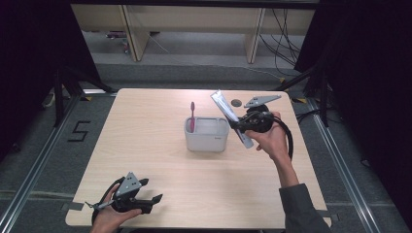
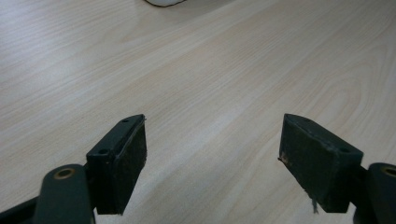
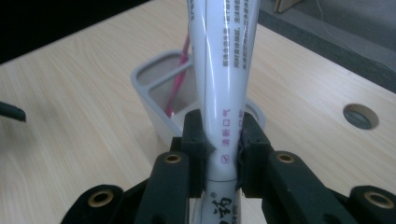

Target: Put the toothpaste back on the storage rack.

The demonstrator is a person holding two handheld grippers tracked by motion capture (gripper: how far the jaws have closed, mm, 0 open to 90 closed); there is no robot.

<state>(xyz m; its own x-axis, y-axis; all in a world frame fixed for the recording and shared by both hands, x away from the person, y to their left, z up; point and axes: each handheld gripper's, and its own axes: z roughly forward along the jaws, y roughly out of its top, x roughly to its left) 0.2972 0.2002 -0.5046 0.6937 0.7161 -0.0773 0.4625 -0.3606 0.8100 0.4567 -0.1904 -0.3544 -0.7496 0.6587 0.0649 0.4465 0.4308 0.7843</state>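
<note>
Toothpaste tube [image 1: 229, 116] is clamped in the right gripper [image 3: 223, 154], jaws tight on its lower body, held tilted in the air just right of the grey holder [image 1: 206, 134] (pink toothbrush [image 1: 192, 115] already stands in its left compartment). Step looks like carry-to-holder. Next: swing the tube upright over the free compartment, lower, release. Left gripper [image 2: 212, 154] rests at the desk [image 1: 145, 145] near edge, jaws wide, nothing between.
</note>
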